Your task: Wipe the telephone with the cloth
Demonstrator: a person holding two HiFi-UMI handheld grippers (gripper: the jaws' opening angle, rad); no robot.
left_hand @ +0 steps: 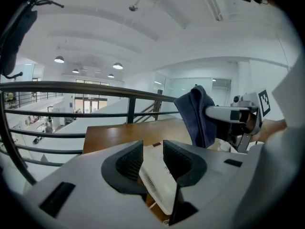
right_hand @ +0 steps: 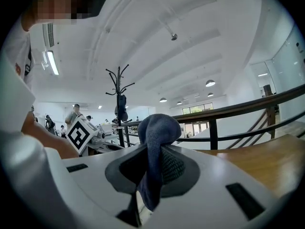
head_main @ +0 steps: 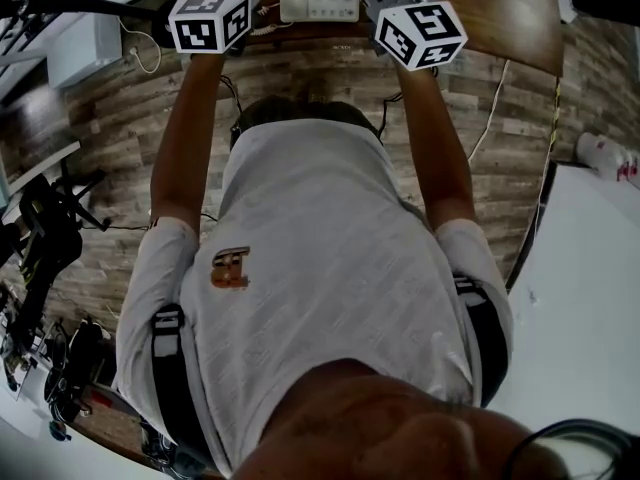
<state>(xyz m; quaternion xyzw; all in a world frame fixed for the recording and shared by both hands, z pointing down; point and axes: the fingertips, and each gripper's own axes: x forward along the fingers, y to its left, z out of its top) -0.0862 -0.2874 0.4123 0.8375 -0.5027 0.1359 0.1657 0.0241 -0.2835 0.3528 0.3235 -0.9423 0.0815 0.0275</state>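
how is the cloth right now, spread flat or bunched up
Bunched: the cloth is pinched in the right gripper, bulging above its jaws and hanging folded below.

The head view looks steeply down from above the person, close over the shoulders, with the table [head_main: 500, 18] at its top edge. Each gripper view sits low behind its own jaws and looks almost level across this table towards the railing [left_hand: 95, 87]. The left one also catches the right gripper [left_hand: 206, 112].
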